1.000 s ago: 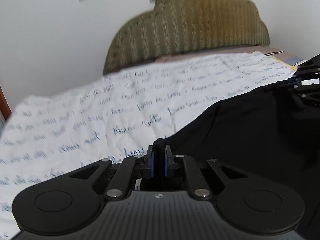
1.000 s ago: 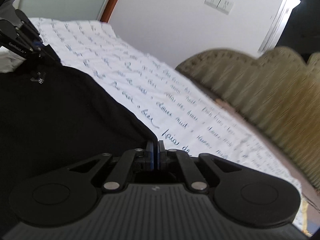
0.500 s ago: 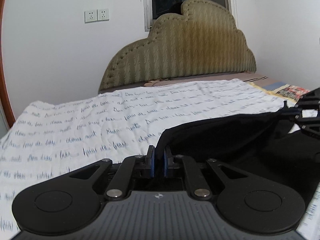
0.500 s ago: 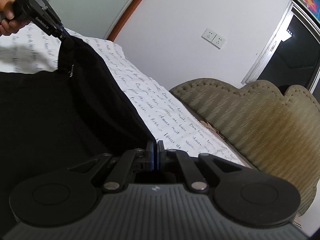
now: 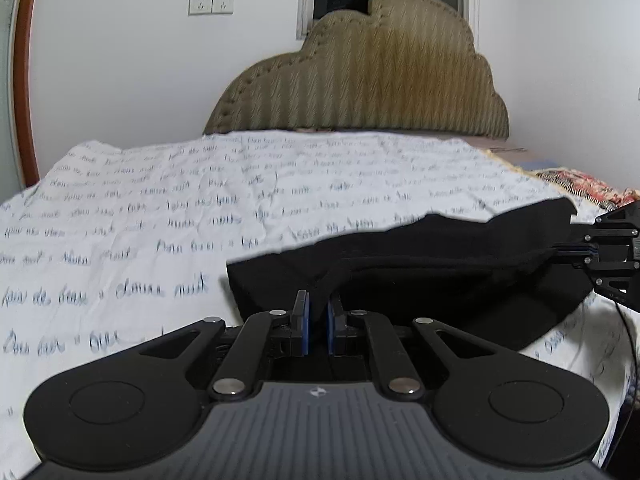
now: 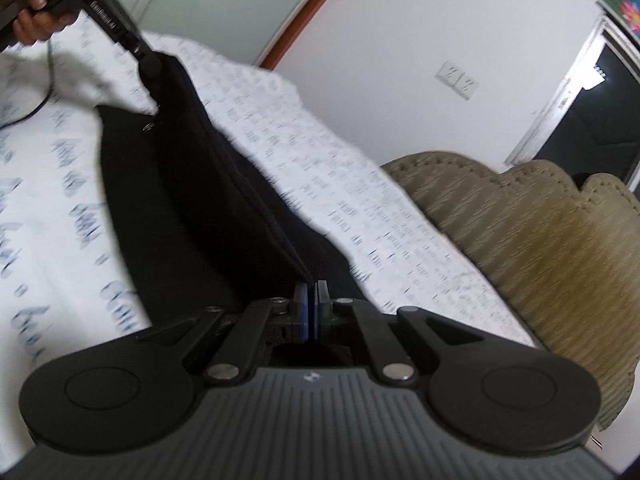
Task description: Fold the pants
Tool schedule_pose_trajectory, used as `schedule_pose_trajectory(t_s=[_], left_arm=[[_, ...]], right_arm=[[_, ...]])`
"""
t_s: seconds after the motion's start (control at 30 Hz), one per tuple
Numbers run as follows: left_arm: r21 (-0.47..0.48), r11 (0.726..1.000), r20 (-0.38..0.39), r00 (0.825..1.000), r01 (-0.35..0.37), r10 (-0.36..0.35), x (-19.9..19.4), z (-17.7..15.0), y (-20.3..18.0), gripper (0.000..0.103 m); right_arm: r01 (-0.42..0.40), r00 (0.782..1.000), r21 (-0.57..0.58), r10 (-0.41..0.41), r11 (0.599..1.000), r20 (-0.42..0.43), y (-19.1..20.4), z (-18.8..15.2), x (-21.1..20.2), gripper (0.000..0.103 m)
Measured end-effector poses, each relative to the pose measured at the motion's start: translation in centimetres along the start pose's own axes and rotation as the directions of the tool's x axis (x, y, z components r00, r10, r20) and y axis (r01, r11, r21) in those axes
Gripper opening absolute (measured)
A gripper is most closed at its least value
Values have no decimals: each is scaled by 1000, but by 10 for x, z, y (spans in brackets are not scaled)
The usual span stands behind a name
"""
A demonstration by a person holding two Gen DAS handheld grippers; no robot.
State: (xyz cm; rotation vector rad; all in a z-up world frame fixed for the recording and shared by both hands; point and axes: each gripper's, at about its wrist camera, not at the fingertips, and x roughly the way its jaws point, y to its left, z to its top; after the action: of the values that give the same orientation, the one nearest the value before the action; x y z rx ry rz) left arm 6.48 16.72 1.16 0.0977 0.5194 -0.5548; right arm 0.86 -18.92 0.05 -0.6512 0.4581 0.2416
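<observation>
The black pants (image 5: 440, 272) lie partly on the bed, their edge stretched in the air between both grippers. My left gripper (image 5: 318, 308) is shut on one end of that edge; the fabric runs out from between its blue pads. My right gripper (image 6: 313, 296) is shut on the other end. In the left wrist view the right gripper (image 5: 576, 252) shows at the far right, pinching the cloth. In the right wrist view the left gripper (image 6: 150, 66) shows at the top left, held by a hand, gripping the pants (image 6: 192, 200).
The bed carries a white sheet with blue script print (image 5: 200, 208). An olive padded headboard (image 5: 360, 76) stands at the far end against a white wall with sockets (image 5: 211, 3). A patterned cloth (image 5: 588, 188) lies at the right edge.
Both grippers have lifted the pants' edge off the sheet and carried it over, folding the cloth onto itself. The lower layer now lies flatter on the bed.
</observation>
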Motion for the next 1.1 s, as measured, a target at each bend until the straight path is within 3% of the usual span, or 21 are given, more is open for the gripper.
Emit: schedule_pose_trajectory(t_s=[0.27, 0.5, 0.77, 0.9, 1.03, 1.1], left_arm=[[5, 999, -27, 999, -32, 32, -2, -20, -1, 8], [59, 991, -106, 987, -118, 124, 4, -31, -1, 14], [-63, 961, -110, 959, -268, 260, -19, -19, 23, 14], [-73, 977, -47, 979, -201, 198, -17, 5, 0, 14], [48, 995, -39, 995, -89, 91, 9, 21, -57, 15], [131, 990, -39, 998, -52, 58, 25, 23, -90, 15]], right_arm=[[-38, 999, 6, 38, 999, -29, 29, -13, -11, 4], [-65, 996, -66, 60, 996, -71, 59, -23, -14, 4], [-54, 997, -105, 48, 993, -62, 71, -22, -23, 4], [-59, 997, -135, 51, 989, -63, 80, -24, -29, 4], [-53, 997, -142, 44, 988, -68, 84, -26, -29, 4], [-51, 997, -145, 41, 988, -70, 84, -27, -31, 5]])
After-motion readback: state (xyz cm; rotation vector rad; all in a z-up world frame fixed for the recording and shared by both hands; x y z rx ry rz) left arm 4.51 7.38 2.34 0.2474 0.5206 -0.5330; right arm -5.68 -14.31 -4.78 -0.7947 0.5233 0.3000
